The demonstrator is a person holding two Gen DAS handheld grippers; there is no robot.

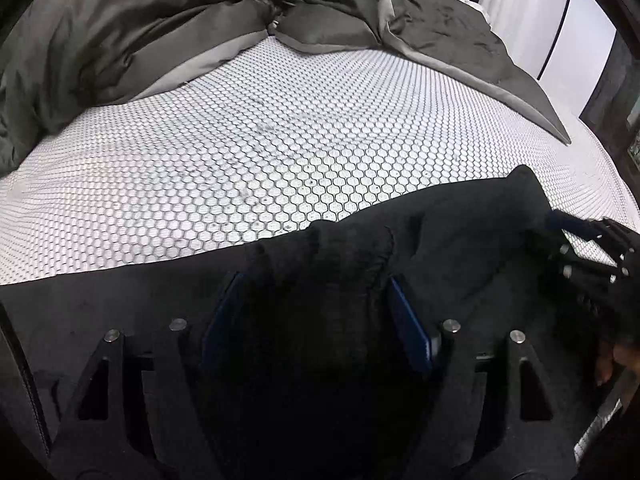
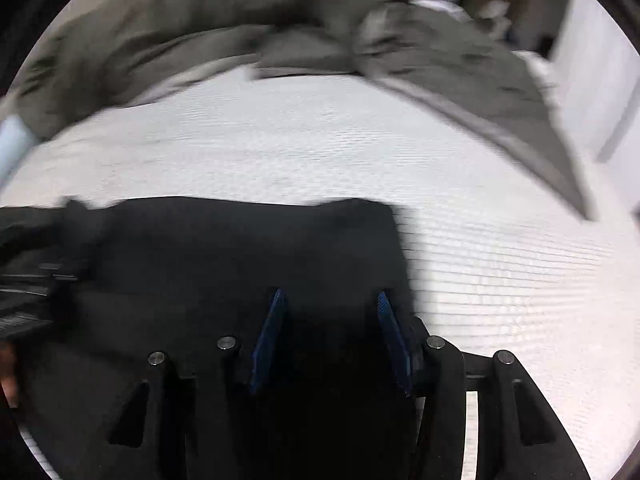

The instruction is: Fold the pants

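Black pants (image 1: 460, 232) lie along the near edge of a white mattress (image 1: 280, 140) with a honeycomb pattern. My left gripper (image 1: 315, 280) points down over them. Its blue pads stand wide apart with a gathered hump of the black fabric rising between them, and it looks loose rather than pinched. In the blurred right wrist view the pants (image 2: 240, 240) end in a squared edge. My right gripper (image 2: 331, 294) is open over that end, its pads apart with dark cloth below them. The right gripper (image 1: 560, 236) also shows at the right edge of the left wrist view.
A crumpled grey duvet (image 1: 160, 20) is piled across the far side of the bed, with one corner (image 1: 540, 112) reaching down the right. White wardrobe doors (image 1: 576, 40) stand behind. A person's hand (image 1: 616, 360) shows at the right edge. Bare mattress (image 2: 500, 240) lies right of the pants.
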